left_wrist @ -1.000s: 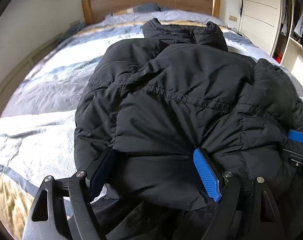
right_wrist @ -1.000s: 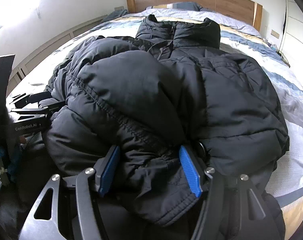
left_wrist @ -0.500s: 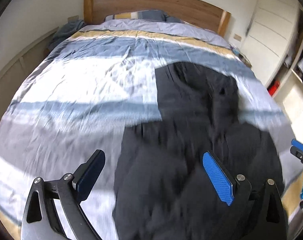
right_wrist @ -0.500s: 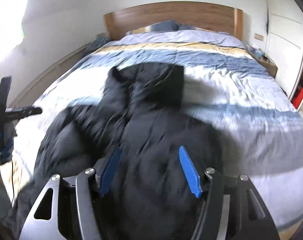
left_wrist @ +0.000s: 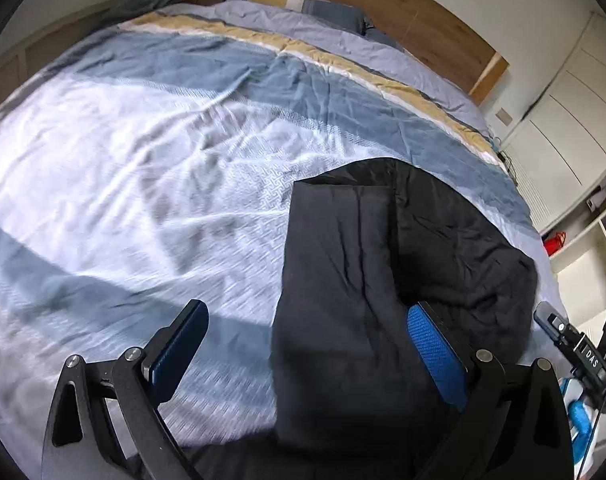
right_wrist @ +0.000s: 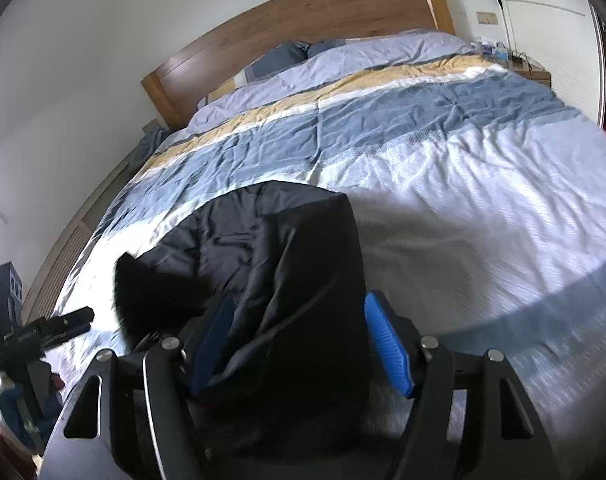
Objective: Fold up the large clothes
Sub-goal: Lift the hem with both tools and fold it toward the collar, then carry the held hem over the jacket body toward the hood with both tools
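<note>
Left wrist view, left gripper [left_wrist: 309, 346] spread wide after just opening, gripping nothing, puffy black quilted jacket [left_wrist: 363, 280] folded on striped blue, white and tan bedspread [left_wrist: 163, 152], under its blue pad; right wrist view, right gripper [right_wrist: 299, 346] just opened wider, pads clear of the jacket [right_wrist: 287, 272] lying between them, wooden headboard [right_wrist: 303, 24] behind.

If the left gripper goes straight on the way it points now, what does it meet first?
Most likely the black jacket, which already lies between the open fingers of the left gripper. Its left edge runs near the midline, so the striped duvet beside it is possible; depth is unclear.
</note>
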Motion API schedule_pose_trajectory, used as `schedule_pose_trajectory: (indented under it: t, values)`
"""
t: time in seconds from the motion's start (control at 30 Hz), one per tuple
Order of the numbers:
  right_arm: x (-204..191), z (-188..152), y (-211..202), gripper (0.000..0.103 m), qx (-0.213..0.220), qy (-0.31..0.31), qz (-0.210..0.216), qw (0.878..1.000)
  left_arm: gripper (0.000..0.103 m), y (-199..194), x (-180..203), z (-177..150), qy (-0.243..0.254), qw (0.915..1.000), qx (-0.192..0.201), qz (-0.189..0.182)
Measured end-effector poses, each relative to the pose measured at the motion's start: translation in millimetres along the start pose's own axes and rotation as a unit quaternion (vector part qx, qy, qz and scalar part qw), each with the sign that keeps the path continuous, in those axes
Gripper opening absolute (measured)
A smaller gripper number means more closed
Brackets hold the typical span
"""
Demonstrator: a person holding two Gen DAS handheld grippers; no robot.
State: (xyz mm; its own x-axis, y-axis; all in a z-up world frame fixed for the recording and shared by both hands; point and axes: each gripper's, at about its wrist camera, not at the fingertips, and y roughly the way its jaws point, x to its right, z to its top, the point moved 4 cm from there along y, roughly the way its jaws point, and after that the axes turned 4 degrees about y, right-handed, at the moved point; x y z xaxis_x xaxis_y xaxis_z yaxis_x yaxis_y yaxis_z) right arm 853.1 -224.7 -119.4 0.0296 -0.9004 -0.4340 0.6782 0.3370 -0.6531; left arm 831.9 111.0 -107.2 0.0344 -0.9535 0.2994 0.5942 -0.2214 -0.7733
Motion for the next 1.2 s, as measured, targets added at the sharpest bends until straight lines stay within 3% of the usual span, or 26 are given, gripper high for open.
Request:
schedule_pose_trajectory:
  t: [0.23, 0.27, 0.3, 0.33, 0.37, 0.47, 0.73, 1.0, 1.2]
  values:
    - [1.3, 6.2, 46.8, 0.067, -0.010, 0.003, 0.010, 1.000, 0.096, 44.8, -1.8, 10.6, -0.022, 0.9998, 0.002, 0.000]
    - [0.6, 6.5, 49.5, 0.066, -0.013, 0.002, 0.010, 1.000, 0.081, 48.3, -2.3, 11.5, -0.025, 0.9997, 0.000, 0.006]
    - [-1.5, 7.9, 54.8, 0.059, -0.020, 0.000, 0.009, 1.000, 0.056, 51.3, -2.6, 11.5, -0.029, 0.9995, -0.006, 0.007]
    - [-3.8, 8.8, 59.2, 0.047, -0.029, -0.003, 0.005, 1.000, 0.045, 55.5, -2.1, 11.3, -0.037, 0.9992, -0.018, -0.003]
    - [-6.7, 8.8, 62.1, 0.024, -0.041, -0.007, 0.001, 0.999, 0.029, 57.6, -1.6, 11.0, -0.041, 0.9988, -0.024, -0.007]
    - [-16.0, 7.5, 50.8, 0.012, -0.049, -0.025, 0.007, 0.998, 0.016, 45.2, 7.2, 8.3, -0.026, 0.9995, -0.018, -0.006]
    - [-35.3, -15.1, -55.4, 0.010, -0.025, -0.048, 0.067, 0.996, 0.014, -42.7, 20.4, -24.2, 0.005, 0.9997, 0.003, -0.023]
    - [-42.5, -92.2, -192.2, 0.011, 0.030, -0.077, 0.142, 0.986, 0.014, -159.5, 20.3, -125.4, 0.056, 0.9949, 0.048, -0.069]
    - [-25.7, -167.9, -232.1, 0.011, 0.030, -0.066, 0.157, 0.985, 0.014, -180.0, 14.3, -203.4, 0.080, 0.9918, 0.048, -0.088]
